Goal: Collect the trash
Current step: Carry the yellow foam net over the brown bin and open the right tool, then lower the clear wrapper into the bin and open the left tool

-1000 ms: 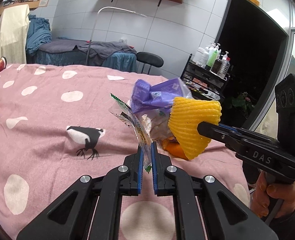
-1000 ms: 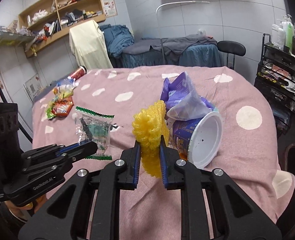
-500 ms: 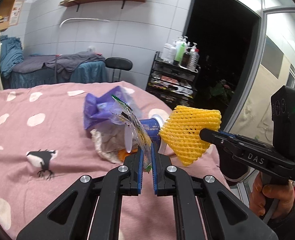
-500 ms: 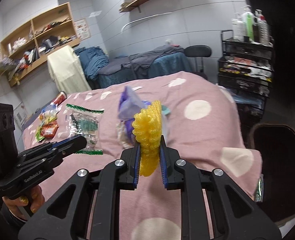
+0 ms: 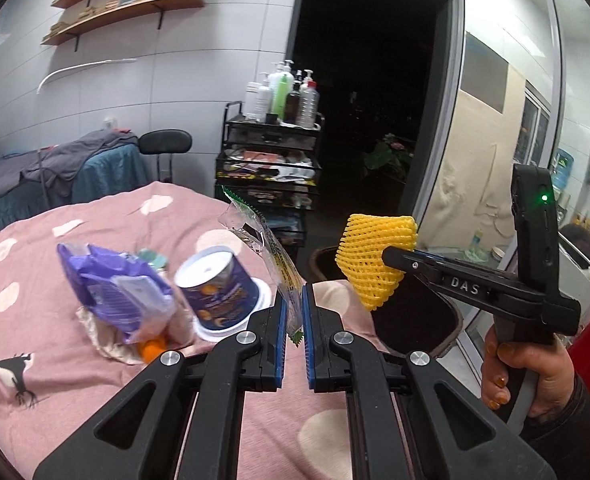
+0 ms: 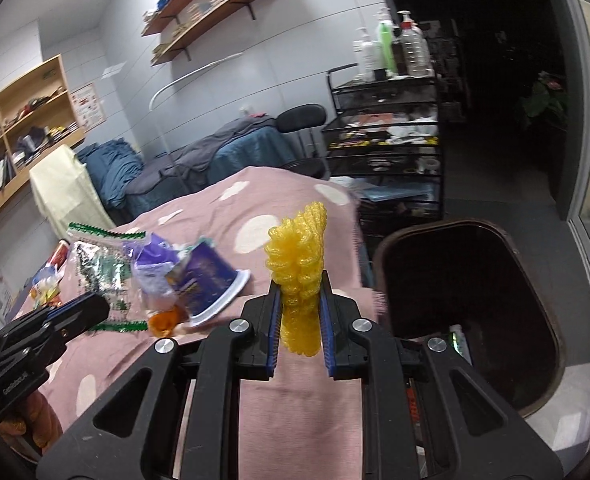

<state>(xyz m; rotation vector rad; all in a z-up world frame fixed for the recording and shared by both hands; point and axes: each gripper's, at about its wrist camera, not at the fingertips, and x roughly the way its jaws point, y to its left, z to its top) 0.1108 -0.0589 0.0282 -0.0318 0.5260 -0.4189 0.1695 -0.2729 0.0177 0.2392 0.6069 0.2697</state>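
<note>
A dark bin (image 6: 491, 320) is standing on the floor just past the end of the bed (image 6: 295, 392), its mouth open; a green-labelled item (image 6: 459, 340) is lying inside near the rim, the rest being too dark to read. On the pink spotted bedcover a purple cup (image 5: 219, 284) is lying tipped, mouth toward the bin side, beside a crumpled purple pack (image 5: 115, 284) and an orange scrap (image 5: 151, 350).

The left gripper (image 5: 293, 312) is clenching the lower end of a clear wrapper (image 5: 259, 248); the wrapper's long axis is running up and away, leaning left, its green serrated edge topmost. The right gripper (image 6: 299, 316) is grasping a yellow foam net (image 6: 299, 272), which is standing upright between the pads, long axis vertical. In the left wrist view the net (image 5: 375, 260) is hanging over the bin's near rim (image 5: 453, 316).

Further wrappers (image 6: 47, 292) are lying at the bed's far side. A black wire trolley (image 6: 387, 148) carrying bottles (image 6: 391, 44) is standing beyond the bed, near the bin.
</note>
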